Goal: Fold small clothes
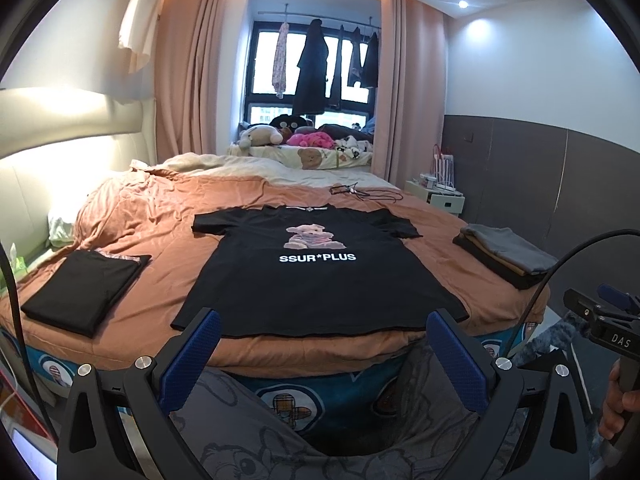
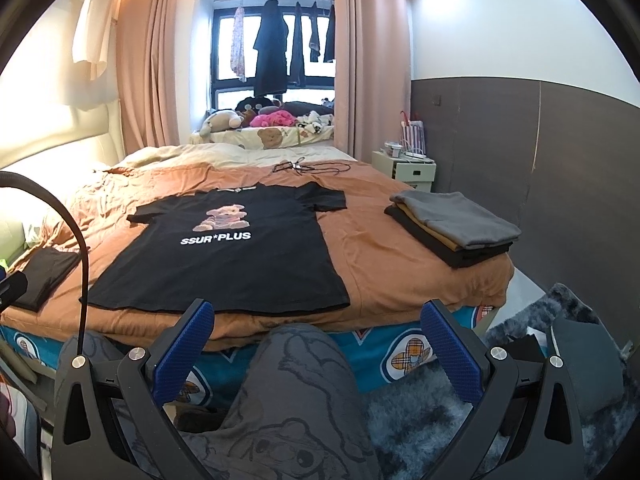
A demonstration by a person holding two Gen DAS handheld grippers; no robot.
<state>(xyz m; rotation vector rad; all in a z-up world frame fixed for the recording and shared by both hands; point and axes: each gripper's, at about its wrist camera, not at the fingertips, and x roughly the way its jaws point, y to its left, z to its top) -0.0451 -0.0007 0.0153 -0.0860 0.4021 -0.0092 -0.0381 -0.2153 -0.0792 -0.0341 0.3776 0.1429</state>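
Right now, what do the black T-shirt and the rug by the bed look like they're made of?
T-shirt: likely soft cotton knit, matte, lying flat and limp, with a printed bear and white lettering. Rug: looks like long-pile shaggy synthetic, blue-grey tufts with slight sheen.

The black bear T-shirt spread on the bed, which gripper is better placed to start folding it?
Probably left: the left gripper faces the black bear T-shirt hem squarely, while the right gripper sits off its right corner.

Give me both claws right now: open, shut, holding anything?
Left claw: open, holding nothing, short of the black T-shirt.
Right claw: open, holding nothing, at the bed's near edge.
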